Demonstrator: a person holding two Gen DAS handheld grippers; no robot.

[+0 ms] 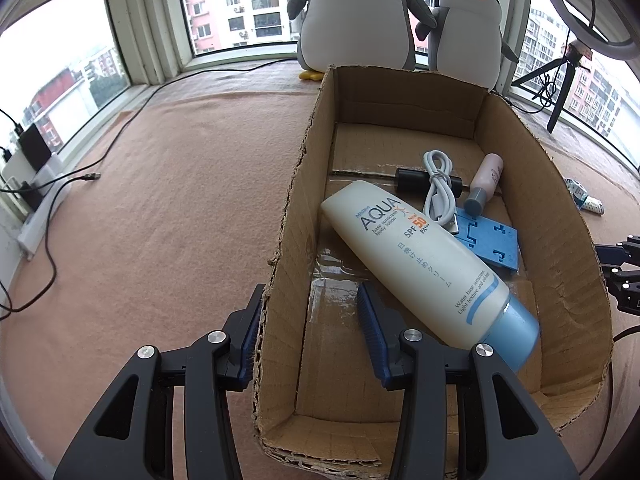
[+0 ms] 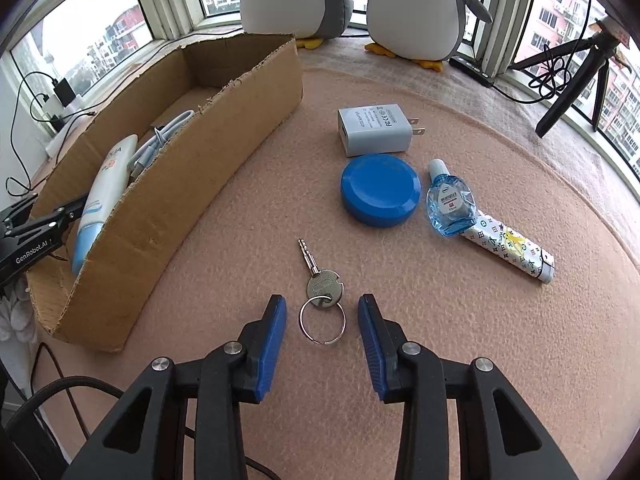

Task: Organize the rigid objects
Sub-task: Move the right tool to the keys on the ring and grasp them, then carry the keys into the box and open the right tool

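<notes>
The key (image 2: 320, 276) with its ring is lying on the pink tabletop (image 2: 400, 320), between the spread fingers of the right tongs (image 2: 322, 320), untouched. The left tongs (image 1: 310, 320) are standing apart, straddling the near-left wall of the cardboard box (image 1: 560, 200), gripping nothing. The sunscreen tube (image 1: 424, 264) is lying inside the box. A blue round case (image 2: 380, 190) and a charger (image 2: 374, 128) are sitting beyond the key.

Your surface (image 2: 248, 216): matt pink felt-like cloth, fuzzy. Box (image 2: 168, 200): rough brown corrugated cardboard, ragged torn rims. Key (image 2: 325, 286) and its ring: shiny metal. Round blue case (image 2: 380, 190): smooth plastic, slight sheen. Lotion tube (image 1: 420, 264): glossy cream plastic. Your jaws carry ribbed blue plastic pads (image 2: 272, 344).
</notes>
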